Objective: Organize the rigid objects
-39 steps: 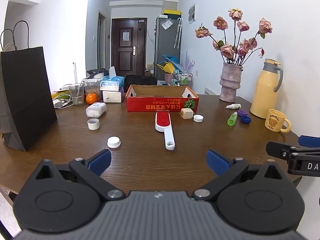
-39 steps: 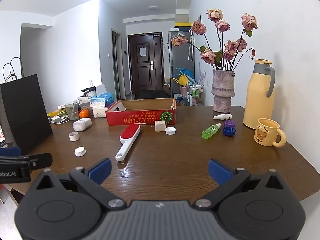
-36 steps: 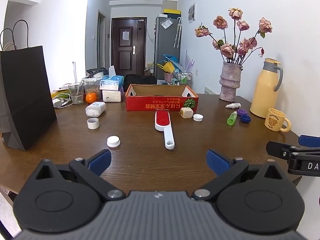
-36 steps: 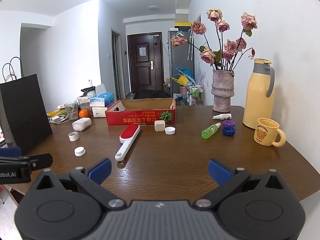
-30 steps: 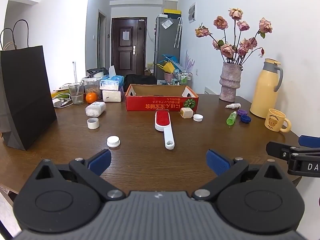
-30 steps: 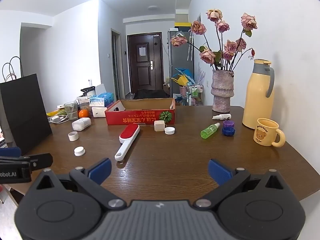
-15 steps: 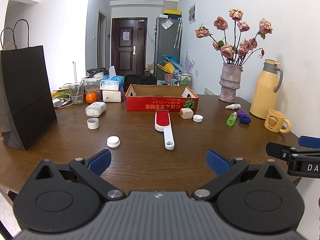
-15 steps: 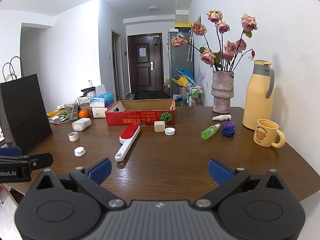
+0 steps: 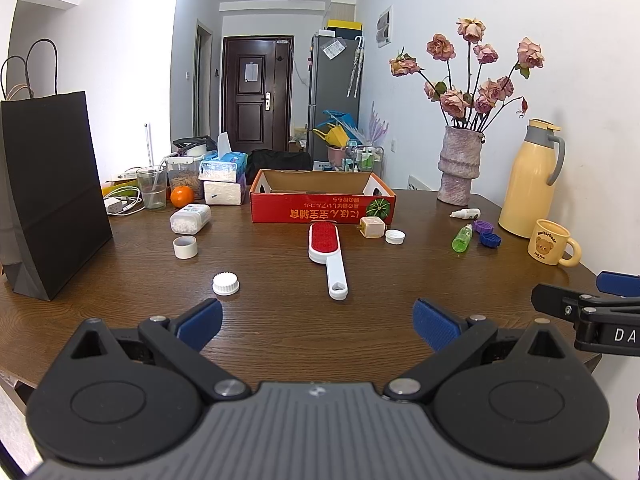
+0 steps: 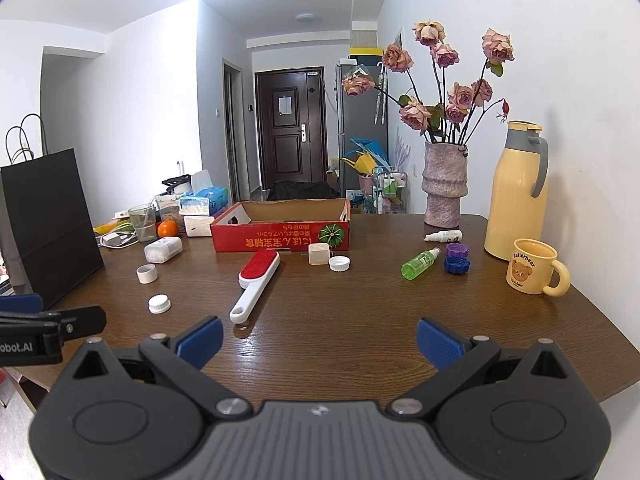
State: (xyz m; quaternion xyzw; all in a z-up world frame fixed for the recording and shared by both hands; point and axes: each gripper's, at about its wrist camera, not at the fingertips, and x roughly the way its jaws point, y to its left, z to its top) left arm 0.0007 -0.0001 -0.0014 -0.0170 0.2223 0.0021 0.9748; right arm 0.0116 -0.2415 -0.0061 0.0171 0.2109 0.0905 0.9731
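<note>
Unchanged from a second ago: left gripper [image 9: 316,322] and right gripper [image 10: 318,338] both spread wide and empty, lint brush [image 9: 329,256] lying untouched ahead on the table [image 9: 280,320].

A: What's on the wooden tabletop [image 9: 280,320]?
B: A red cardboard box [image 9: 322,208], a lint brush [image 9: 326,249] before it, white caps [image 9: 226,283], a green spray bottle [image 10: 419,264].
A: And at the edges?
B: A black paper bag [image 9: 48,188], vase [image 10: 444,184], yellow thermos [image 10: 516,192], bear mug [image 10: 534,266].
</note>
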